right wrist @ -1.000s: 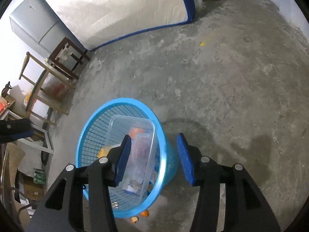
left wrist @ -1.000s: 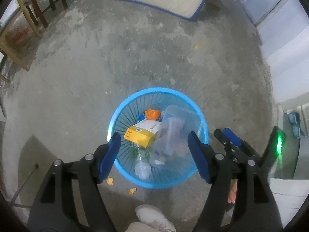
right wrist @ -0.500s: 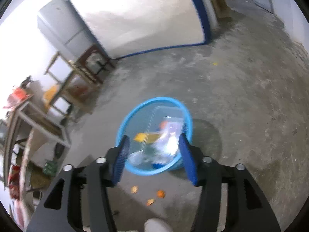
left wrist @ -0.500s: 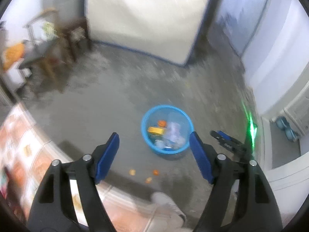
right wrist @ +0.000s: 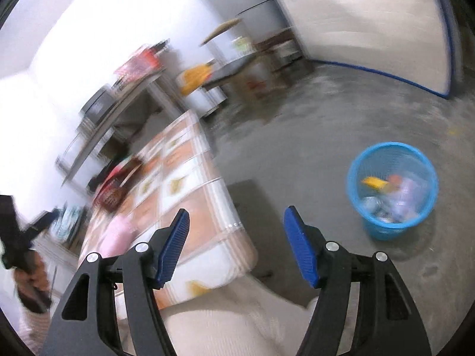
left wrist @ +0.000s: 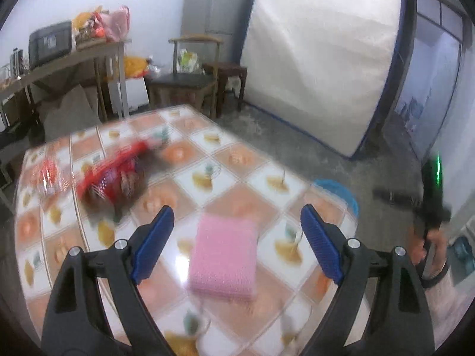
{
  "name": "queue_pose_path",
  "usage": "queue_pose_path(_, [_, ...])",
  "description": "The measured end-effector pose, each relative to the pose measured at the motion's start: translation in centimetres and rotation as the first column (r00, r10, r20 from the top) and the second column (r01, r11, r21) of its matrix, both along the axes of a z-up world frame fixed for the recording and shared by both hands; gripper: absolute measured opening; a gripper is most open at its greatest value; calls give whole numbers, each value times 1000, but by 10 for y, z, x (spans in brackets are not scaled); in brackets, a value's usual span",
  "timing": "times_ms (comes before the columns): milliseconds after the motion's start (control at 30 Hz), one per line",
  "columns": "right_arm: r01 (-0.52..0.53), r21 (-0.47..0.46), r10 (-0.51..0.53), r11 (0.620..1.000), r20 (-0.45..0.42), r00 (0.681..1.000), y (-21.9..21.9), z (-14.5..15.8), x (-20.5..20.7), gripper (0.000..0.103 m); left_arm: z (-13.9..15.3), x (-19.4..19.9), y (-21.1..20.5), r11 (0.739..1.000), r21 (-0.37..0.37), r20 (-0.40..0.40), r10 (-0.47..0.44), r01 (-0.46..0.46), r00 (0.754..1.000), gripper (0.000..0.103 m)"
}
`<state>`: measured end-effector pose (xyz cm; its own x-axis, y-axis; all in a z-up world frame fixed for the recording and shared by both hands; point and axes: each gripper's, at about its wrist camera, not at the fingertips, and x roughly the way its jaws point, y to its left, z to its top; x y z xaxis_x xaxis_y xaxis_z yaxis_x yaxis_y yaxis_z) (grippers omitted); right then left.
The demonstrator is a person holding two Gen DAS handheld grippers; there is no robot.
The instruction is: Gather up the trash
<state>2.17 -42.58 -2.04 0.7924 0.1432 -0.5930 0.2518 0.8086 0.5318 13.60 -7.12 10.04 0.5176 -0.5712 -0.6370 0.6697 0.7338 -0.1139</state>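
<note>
Both units are off the blue bin (right wrist: 392, 190) and facing the counter (left wrist: 225, 178). Step in hand looks like fetching the next piece of trash.

- Left hand-held gripper (left wrist: 237, 237): jaws spread wide, have just been opening, nothing between them. It hangs over the tiled counter, with the pink cloth (left wrist: 224, 259) directly below the gap.
- Right hand-held gripper (right wrist: 234, 243): jaws spread, also just been opening, empty. It sits off the counter's near corner, floor below it.
- The bin stands on the concrete floor well clear of the counter, with a yellow box, clear plastic and other bits inside.
- Remaining trash candidate: the red wrapper pile (left wrist: 118, 175) on the far-left part of the counter. Heavy motion blur, so I can't tell whether it's a bag, a wrapper or several pieces.

How to do it well, my read:
- Skip the pink cloth; probably not trash.
- Take the left unit to the red pile and slow down before closing.
- Come in low and pinch a folded edge; thin film slips from a top-down grab.
- Keep the right unit out of the left's path.
</note>
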Motion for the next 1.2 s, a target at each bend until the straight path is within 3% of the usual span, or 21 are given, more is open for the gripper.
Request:
queue_pose_path(200, [-189, -45, 189, 981, -9, 982, 69, 16, 26, 65, -56, 8, -21, 995, 95, -40, -36, 40, 999, 85])
queue_pose_path(333, [-248, -66, 247, 967, -23, 969, 91, 22, 26, 65, -85, 35, -41, 979, 193, -122, -40, 63, 992, 88])
queue_pose_path(533, [-284, -101, 279, 953, -62, 958, 95, 22, 25, 69, -108, 45, -57, 943, 326, -103, -29, 61, 994, 88])
queue_pose_path(767, [-350, -171, 338, 921, -97, 936, 110, 33, 43, 69, -115, 62, -57, 955, 296, -132, 11, 29, 991, 79])
queue_pose_path(933, [-419, -232, 402, 878, -117, 908, 129, 52, 70, 69, -112, 65, -39, 956, 293, -123, 50, -12, 991, 78])
queue_pose_path(1033, [-482, -257, 472, 838, -100, 876, 146, 76, 96, 70, -110, 60, -8, 960, 274, -127, 96, -58, 987, 78])
queue_pose_path(1100, [-530, -255, 530, 809, -75, 844, 162, 97, 122, 86, -110, 54, 21, 962, 252, -126, 143, -108, 982, 78])
queue_pose_path(1200, [-617, -240, 617, 749, -84, 782, 199, 123, 173, 94, -110, 43, 70, 952, 225, -111, 237, -208, 965, 78])
